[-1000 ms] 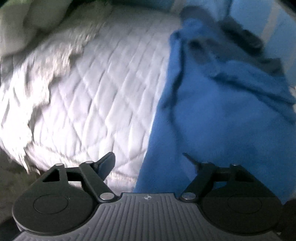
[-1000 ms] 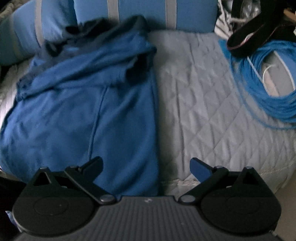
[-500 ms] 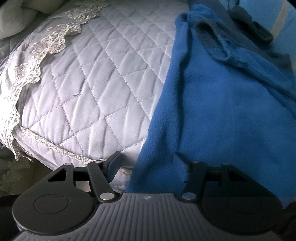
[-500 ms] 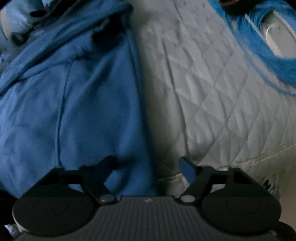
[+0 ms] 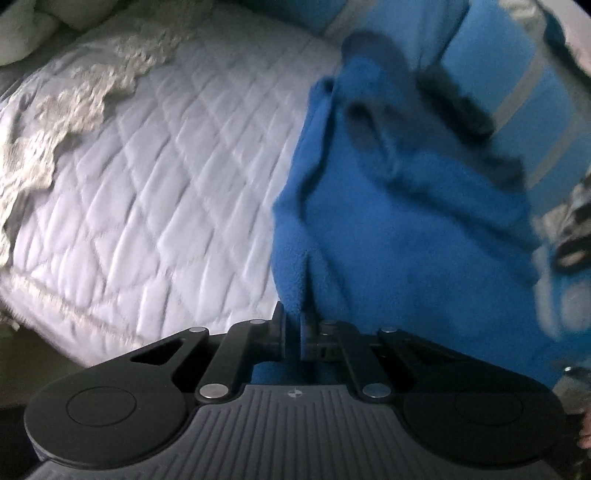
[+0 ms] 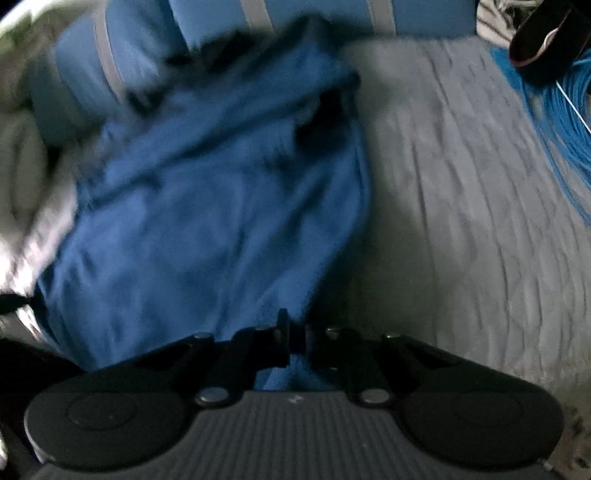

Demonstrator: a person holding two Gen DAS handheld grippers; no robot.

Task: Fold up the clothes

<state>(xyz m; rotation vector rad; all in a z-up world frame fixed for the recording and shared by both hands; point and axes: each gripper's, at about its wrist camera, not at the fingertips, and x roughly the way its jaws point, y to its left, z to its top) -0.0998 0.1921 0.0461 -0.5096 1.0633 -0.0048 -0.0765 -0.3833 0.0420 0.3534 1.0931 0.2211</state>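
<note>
Fingers (image 5: 277, 334) pinching blue garment (image 5: 406, 240) hem, quilt (image 5: 166, 166) bare alongside

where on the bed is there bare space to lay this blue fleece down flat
Left: white quilted bedspread between its lace trim and the blue fleece garment. Right: quilt strip between garment and coiled blue cable. Crowded: striped blue pillows behind.

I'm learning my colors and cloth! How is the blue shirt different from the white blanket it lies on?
The blue shirt is fuzzy and plain, while the white blanket has stitched diamonds and a lace edge. The shirt is bunched and wrinkled; the blanket lies spread flat. The shirt's near edge is pinched by the left gripper and the right gripper; the blanket is not held. Both are soft cloth on the bed.
</note>
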